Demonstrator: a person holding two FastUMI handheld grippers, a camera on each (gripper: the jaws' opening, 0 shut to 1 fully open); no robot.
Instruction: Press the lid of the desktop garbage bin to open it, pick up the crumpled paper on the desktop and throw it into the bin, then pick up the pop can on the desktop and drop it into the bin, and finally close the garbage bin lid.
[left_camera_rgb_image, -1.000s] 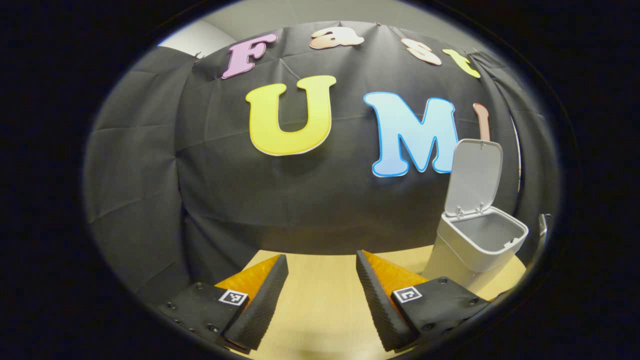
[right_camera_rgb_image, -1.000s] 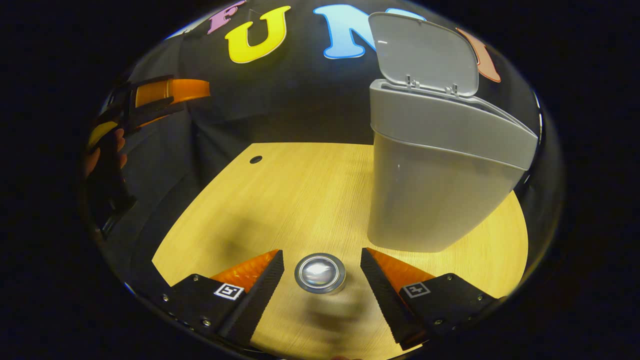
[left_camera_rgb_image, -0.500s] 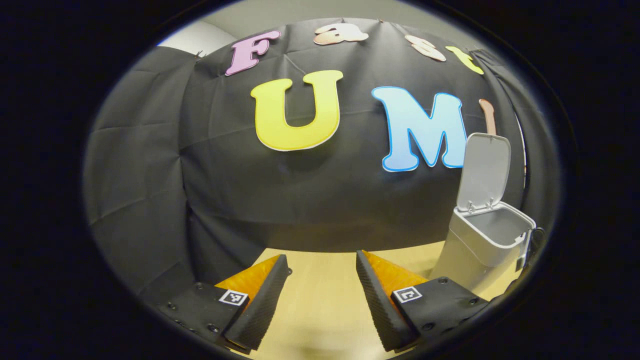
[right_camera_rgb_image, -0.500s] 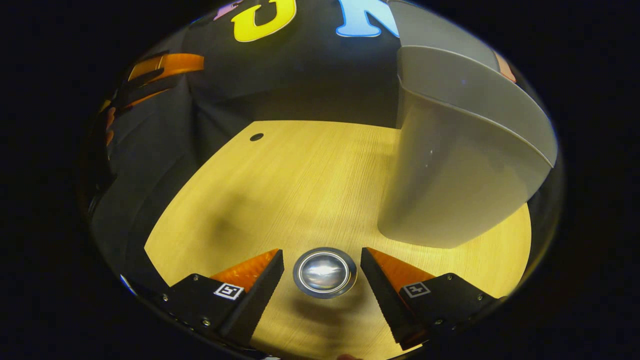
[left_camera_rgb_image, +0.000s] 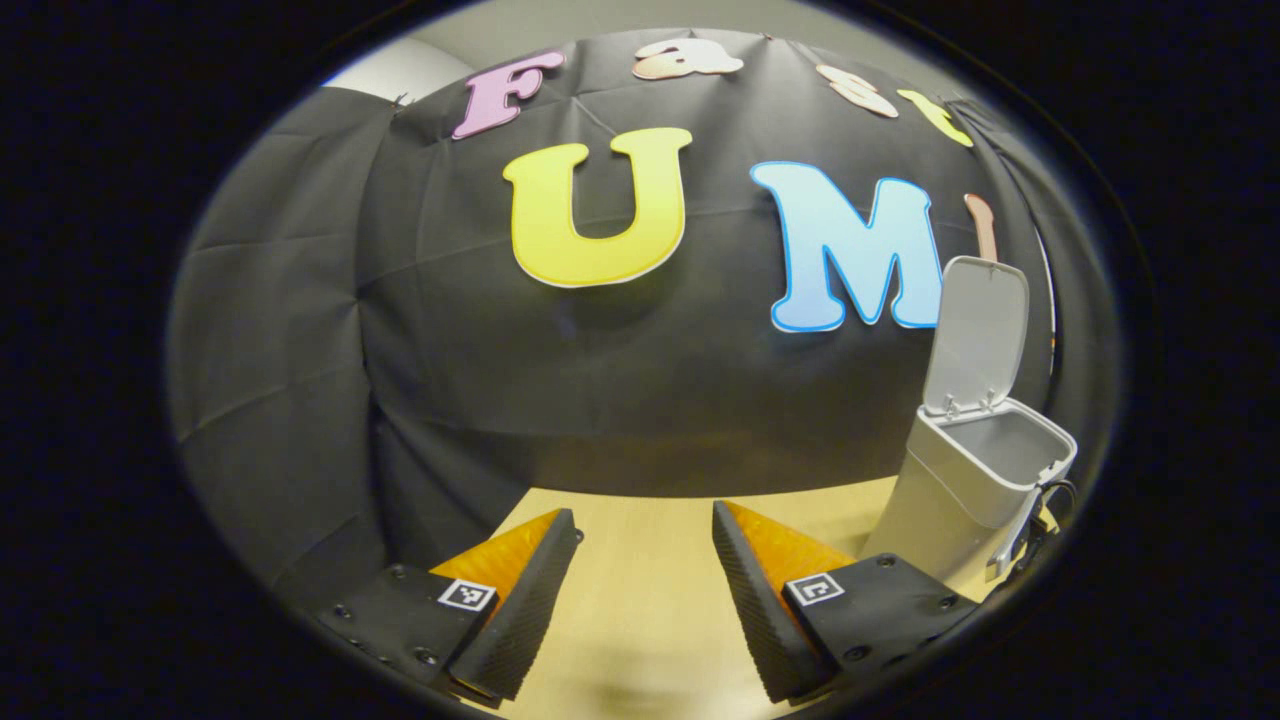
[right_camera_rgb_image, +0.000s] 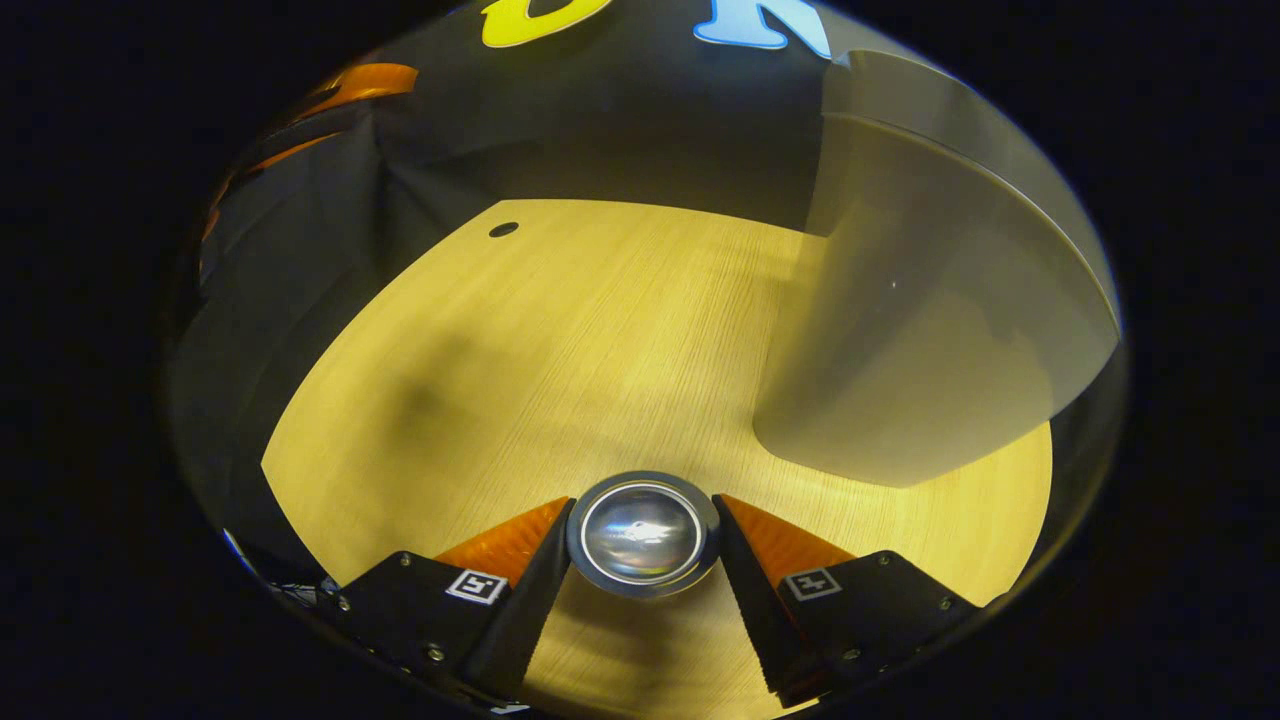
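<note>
The right gripper (right_camera_rgb_image: 642, 535) points down at the light wooden tabletop (right_camera_rgb_image: 560, 340), and its two fingers are pinched against the sides of the silver metal pop can (right_camera_rgb_image: 642, 533), which stands upright so that its round shiny end faces the camera. The can stands towards the near edge of the table, just in front of the grey plastic desktop garbage bin (right_camera_rgb_image: 930, 340), whose wall rises close by on the right. A small dark round hole (right_camera_rgb_image: 503, 229) sits near the far left corner of the table.

In the left gripper view, the left gripper (left_camera_rgb_image: 640, 585) hangs above the table (left_camera_rgb_image: 640, 620) with its fingers spread wide apart and only bare wood between them. From here the bin (left_camera_rgb_image: 960, 490) stands at the right side of the table, its flat grey hinged lid (left_camera_rgb_image: 977, 335) swung upright and the mouth open. I cannot make out what lies inside the bin.
</note>
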